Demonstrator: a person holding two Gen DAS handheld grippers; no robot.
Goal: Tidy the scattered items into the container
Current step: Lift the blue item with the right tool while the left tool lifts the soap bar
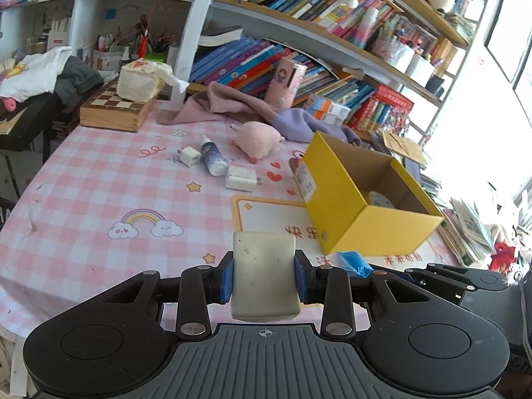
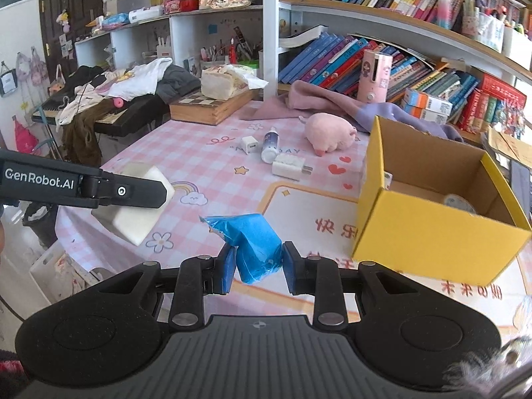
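Observation:
My left gripper (image 1: 264,277) is shut on a white block (image 1: 264,276) and holds it above the pink checked table; the block also shows in the right wrist view (image 2: 139,212). My right gripper (image 2: 257,266) is shut on a blue packet (image 2: 254,246), whose tip shows in the left wrist view (image 1: 352,262). The open yellow box (image 1: 372,229) stands to the right, also in the right wrist view (image 2: 432,239), with a round item inside (image 2: 460,202). Farther back lie a small white charger (image 1: 189,156), a spray bottle (image 1: 212,158), a larger white plug (image 1: 241,178) and a pink plush pig (image 1: 257,139).
A purple cloth (image 1: 252,109) and a pink cylinder (image 1: 287,81) sit behind the pig. A chessboard box (image 1: 114,109) with a tissue pack (image 1: 139,81) stands at the back left. Bookshelves (image 1: 332,10) line the back. A keyboard with clothes (image 2: 109,99) is left of the table.

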